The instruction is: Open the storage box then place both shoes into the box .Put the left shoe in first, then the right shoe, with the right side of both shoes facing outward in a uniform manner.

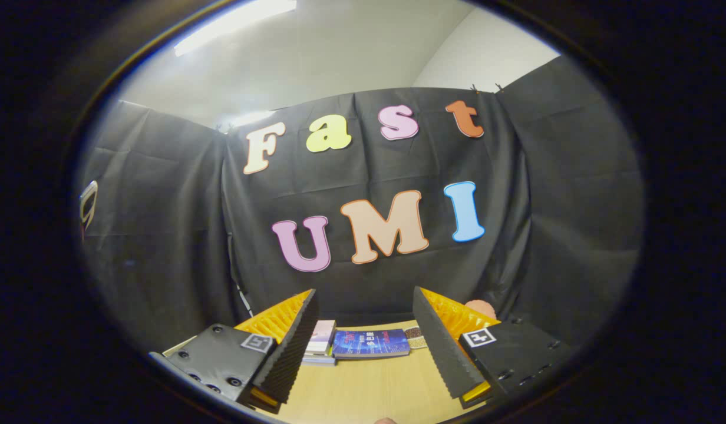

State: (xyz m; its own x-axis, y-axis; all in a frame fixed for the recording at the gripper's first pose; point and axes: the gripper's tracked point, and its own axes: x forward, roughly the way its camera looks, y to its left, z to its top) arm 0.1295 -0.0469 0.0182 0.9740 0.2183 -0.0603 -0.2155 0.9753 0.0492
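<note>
While the gripper (363, 341) hangs open and empty, box and shoes probably lie below it, nearer than the books (370, 343) along the tabletop's (369, 388) far edge.

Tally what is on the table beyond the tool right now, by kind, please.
Blue-covered book, lying flat beyond the open, empty tool: 1
Stack of pale books beside the blue one: 1 stack; number of books in it unclear
Small patterned item at the blue book's other end, too small to identify: 1
Total: 3 groups on the wooden table.
</note>
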